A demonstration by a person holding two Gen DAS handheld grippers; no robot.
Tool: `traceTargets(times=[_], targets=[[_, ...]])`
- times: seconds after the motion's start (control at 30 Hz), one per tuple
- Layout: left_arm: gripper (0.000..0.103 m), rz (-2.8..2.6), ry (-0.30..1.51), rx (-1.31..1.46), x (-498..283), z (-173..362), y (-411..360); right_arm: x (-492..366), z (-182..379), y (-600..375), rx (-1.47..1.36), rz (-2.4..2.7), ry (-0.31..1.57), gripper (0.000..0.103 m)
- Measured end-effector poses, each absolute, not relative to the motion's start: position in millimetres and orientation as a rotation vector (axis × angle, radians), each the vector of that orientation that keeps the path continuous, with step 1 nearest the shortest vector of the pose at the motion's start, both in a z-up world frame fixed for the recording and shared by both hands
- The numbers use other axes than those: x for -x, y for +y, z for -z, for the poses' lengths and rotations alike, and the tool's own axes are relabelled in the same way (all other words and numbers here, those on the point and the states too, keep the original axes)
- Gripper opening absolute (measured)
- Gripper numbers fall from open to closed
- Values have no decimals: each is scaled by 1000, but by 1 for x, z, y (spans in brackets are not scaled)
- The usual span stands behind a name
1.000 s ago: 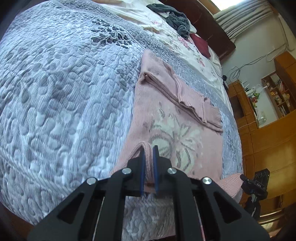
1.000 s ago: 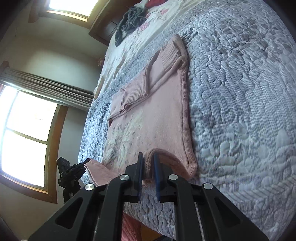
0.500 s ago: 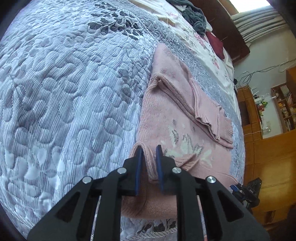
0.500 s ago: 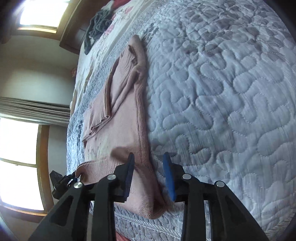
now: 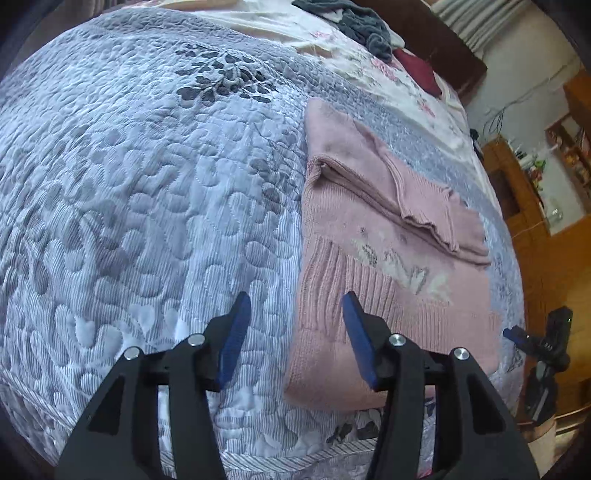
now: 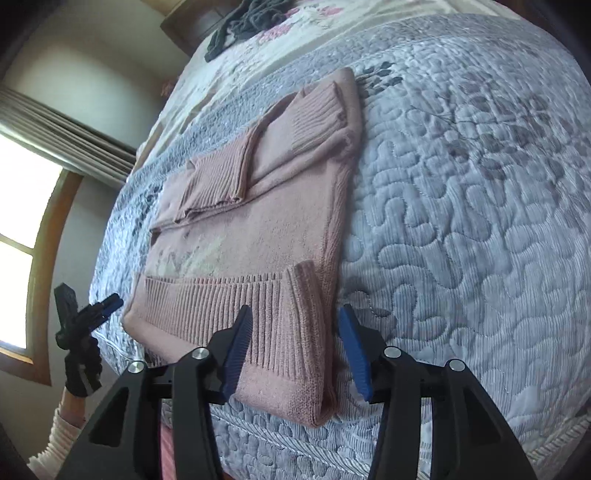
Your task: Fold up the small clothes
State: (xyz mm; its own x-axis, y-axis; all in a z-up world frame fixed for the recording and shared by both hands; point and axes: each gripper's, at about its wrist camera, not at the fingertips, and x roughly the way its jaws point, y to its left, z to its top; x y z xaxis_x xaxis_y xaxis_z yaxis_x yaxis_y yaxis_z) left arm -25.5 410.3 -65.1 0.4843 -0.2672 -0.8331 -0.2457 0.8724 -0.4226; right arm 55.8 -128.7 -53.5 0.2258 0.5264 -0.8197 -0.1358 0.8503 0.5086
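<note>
Grey-blue quilted bedspread (image 5: 147, 221) with a stitched leaf and heart pattern covers the bed, and a floral sheet (image 6: 295, 33) lies beyond it toward the dark wooden headboard (image 5: 443, 48). On that sheet sits a heap of dark grey clothing (image 5: 354, 22) with a dark red cloth (image 5: 419, 72) beside it. Wooden cabinets (image 5: 554, 258) stand along one wall, and a bright window (image 6: 22, 221) with pleated curtains fills the other side.

Near the bed's close edge lies the pink knitted sweater (image 5: 369, 266) with a pale flower motif, both sleeves folded across its upper part and its ribbed hem turned up over the body. The left tool (image 5: 293, 299) is spread wide and holds nothing; its right finger is over the sweater's near left corner, its left finger over bare quilt. The right tool (image 6: 295, 314) is likewise spread wide and empty, straddling the sweater's near right corner, one blue pad (image 6: 236, 350) above the ribbed hem, the other over the quilt. In the right wrist view, a gloved hand (image 6: 81, 369) with a white ribbed cuff grips the left tool.
</note>
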Motion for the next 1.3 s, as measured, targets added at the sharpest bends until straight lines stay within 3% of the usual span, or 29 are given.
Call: traceTargets(times=[0.27,0.33,0.37,0.5,0.6,1.0,1.3], targets=[[54,42,1162,312,-16,88,378,-72,84,-96,-237,-459,1327,48],[49,48,1158,272,-20,89,371,-70,85,-92,-193,-448,1314,33],[39,52,1158,260,-22,89,367,-69,83,-91,-183,-446,1307,29],[15,59,1129,224,-16,83,358,-58,73,-98,-195,-447,1266,20],[9,61,1084,233,-3,71,358,-48,61,-103,-213,-462,1242,11],[8,76,937,298,79,38,361,8,25,-107,-240,-540,1149,11],[8,89,844,303,38,-1,364,-30,-16,-107,-249,-550,1075,11]])
